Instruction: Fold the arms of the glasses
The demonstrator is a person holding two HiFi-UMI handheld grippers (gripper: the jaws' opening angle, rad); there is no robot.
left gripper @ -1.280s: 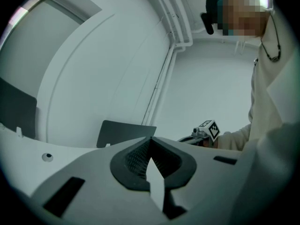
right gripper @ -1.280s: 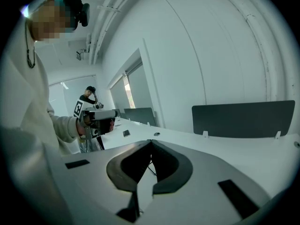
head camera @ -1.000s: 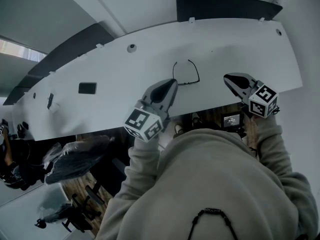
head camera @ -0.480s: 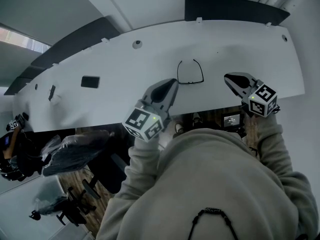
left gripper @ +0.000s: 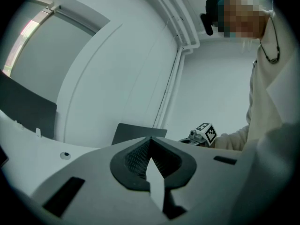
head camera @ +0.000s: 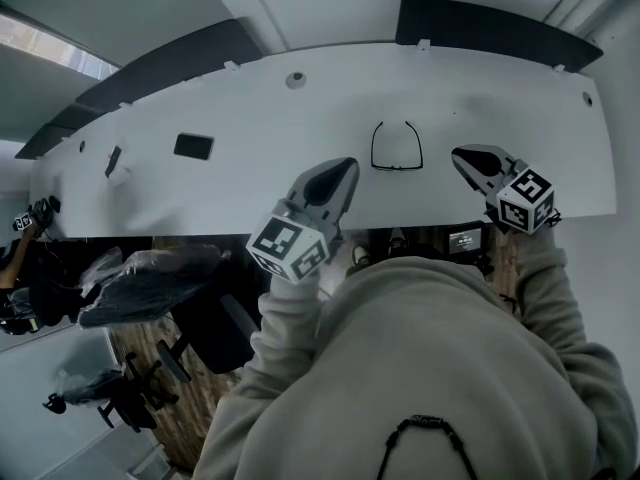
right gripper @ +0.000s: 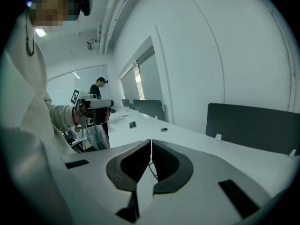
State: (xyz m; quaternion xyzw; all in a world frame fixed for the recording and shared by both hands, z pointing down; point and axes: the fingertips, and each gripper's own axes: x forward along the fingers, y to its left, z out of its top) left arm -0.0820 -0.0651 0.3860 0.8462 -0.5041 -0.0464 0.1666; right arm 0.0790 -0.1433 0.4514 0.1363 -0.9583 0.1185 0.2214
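Head view: long white desk (head camera: 250, 128) with the glasses (head camera: 396, 147) lying toward its near edge, right of middle. Arms unfolded and pointing at the far edge, front rim toward the person. Left gripper (head camera: 345, 168) hangs over the near edge left of the glasses, right gripper (head camera: 461, 155) to their right. Neither touches them. Black phone (head camera: 193, 146) lies well apart toward the left end, round grommet (head camera: 295, 80) near the far edge, dark divider panel (head camera: 490, 28) behind the far edge.

Left gripper view: jaws pressed together, nothing between them (tips meet on one seam). Desk and a panel (left gripper: 138, 132) lie beyond.

Right gripper view: jaws pressed together, empty. A thin dark line shows through the slit; cannot tell what it is. Left gripper (right gripper: 93, 108) sits at left, divider panel (right gripper: 253, 125) on the far edge.
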